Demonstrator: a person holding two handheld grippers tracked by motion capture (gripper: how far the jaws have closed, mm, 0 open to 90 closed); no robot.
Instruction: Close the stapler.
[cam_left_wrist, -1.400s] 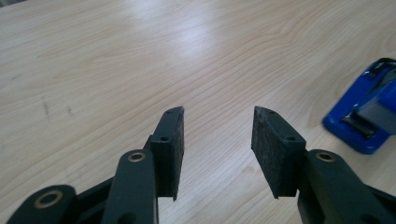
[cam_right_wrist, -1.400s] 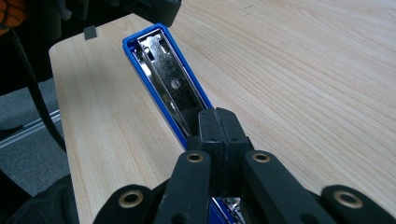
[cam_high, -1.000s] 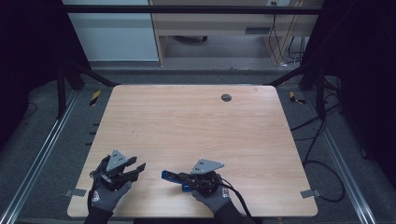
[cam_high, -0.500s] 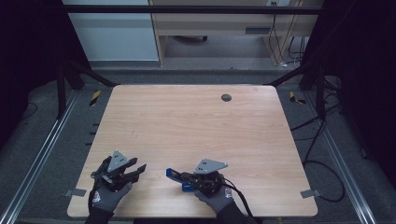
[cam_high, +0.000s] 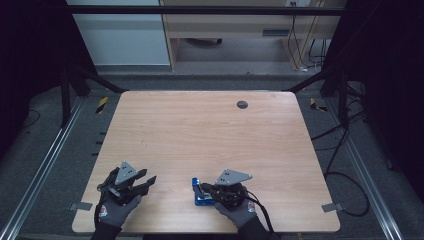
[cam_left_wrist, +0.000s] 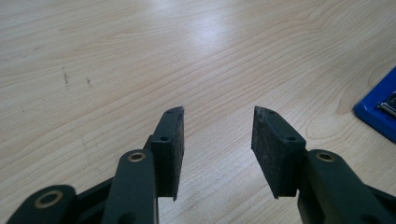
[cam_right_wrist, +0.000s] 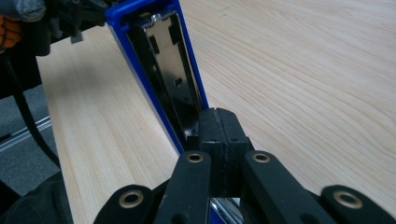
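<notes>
At the near edge of the table (cam_high: 210, 130), the right gripper (cam_right_wrist: 218, 122) is seen with its jaws pressed flat together, pad against pad, nothing being gripped between them; the closed tips are set down on the blue stapler (cam_right_wrist: 161, 60), which lies open with its bright metal staple channel (cam_right_wrist: 175, 79) exposed. In the high view the stapler (cam_high: 200, 192) is found just in front of the right gripper (cam_high: 210, 190), near the front edge and a little right of the table's middle. The left gripper (cam_left_wrist: 217, 135) is held apart to the left, its jaws spread and empty above bare wood, with a corner of the stapler (cam_left_wrist: 378, 109) visible at the far right of its view; in the high view it (cam_high: 142, 181) is well apart from the tool. Farther off, a small dark round grommet (cam_high: 242, 104) is noted near the far edge. The step in hand is judged to be the pressing or steadying of the opened stapler with the closed right tips. The next move is judged to call for the left gripper to be brought across and closed on the blue body, so that the tool is kept from sliding while the channel is worked.
</notes>
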